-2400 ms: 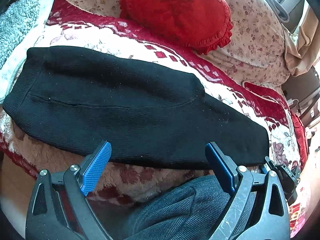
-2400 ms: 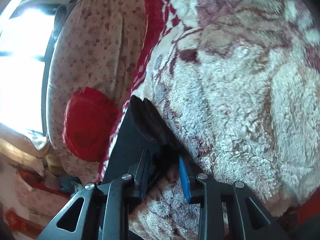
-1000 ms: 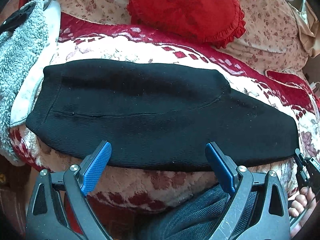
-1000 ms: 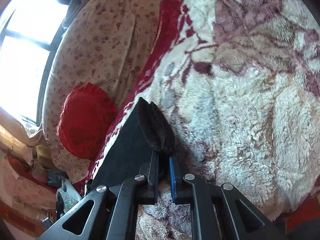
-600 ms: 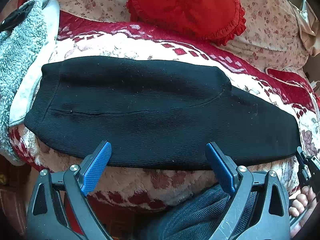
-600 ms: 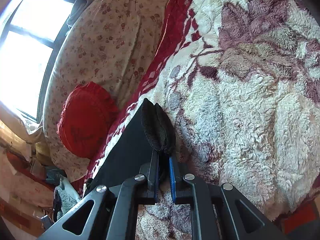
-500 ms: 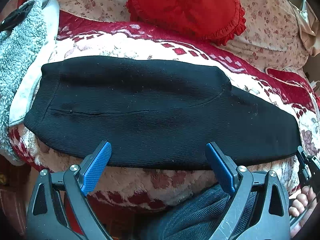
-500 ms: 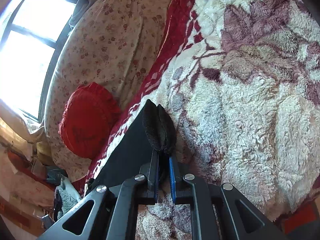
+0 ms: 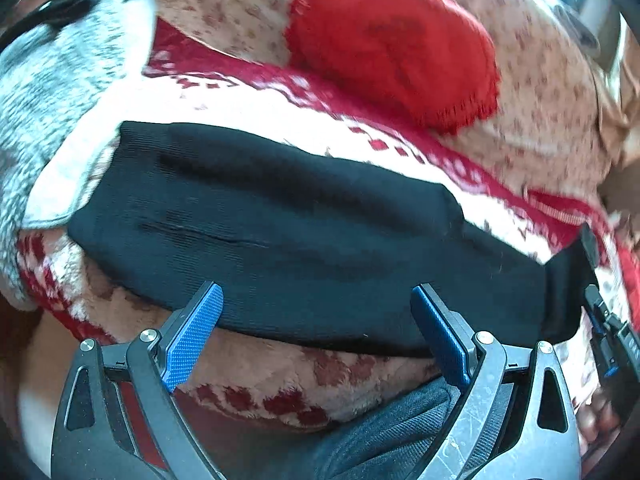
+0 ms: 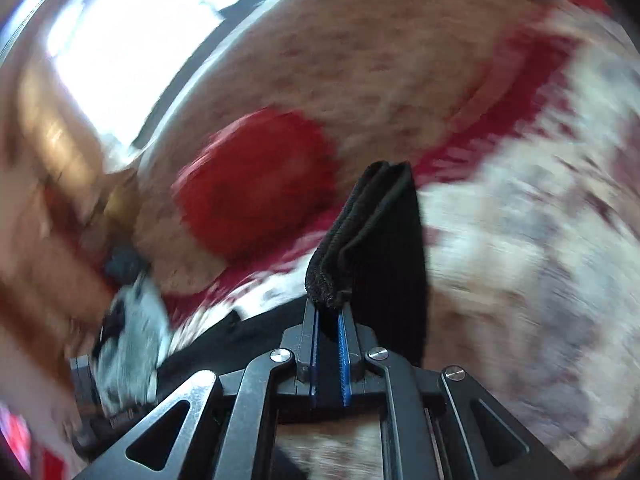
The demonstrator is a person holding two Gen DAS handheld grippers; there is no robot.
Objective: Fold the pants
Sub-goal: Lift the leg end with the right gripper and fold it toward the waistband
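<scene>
Two views here. Left wrist: the left gripper (image 9: 316, 334) is hanging wide open just short of the black pants (image 9: 280, 236) on the fleece blanket (image 9: 288, 372), whose right end is now lifting. Right wrist: the right gripper (image 10: 329, 330) is clamping the cuff and swinging it up, so the fold looks underway.

Left wrist view: you looked from low at the sofa's front edge, close, across the pants (image 9: 304, 240) toward the red cushion (image 9: 392, 44). Right wrist view: you faced along the garment from its end, very close, blurred. Both views shared the pants (image 10: 380, 240), red cushion (image 10: 256, 192) and fleece blanket (image 10: 540, 264).
</scene>
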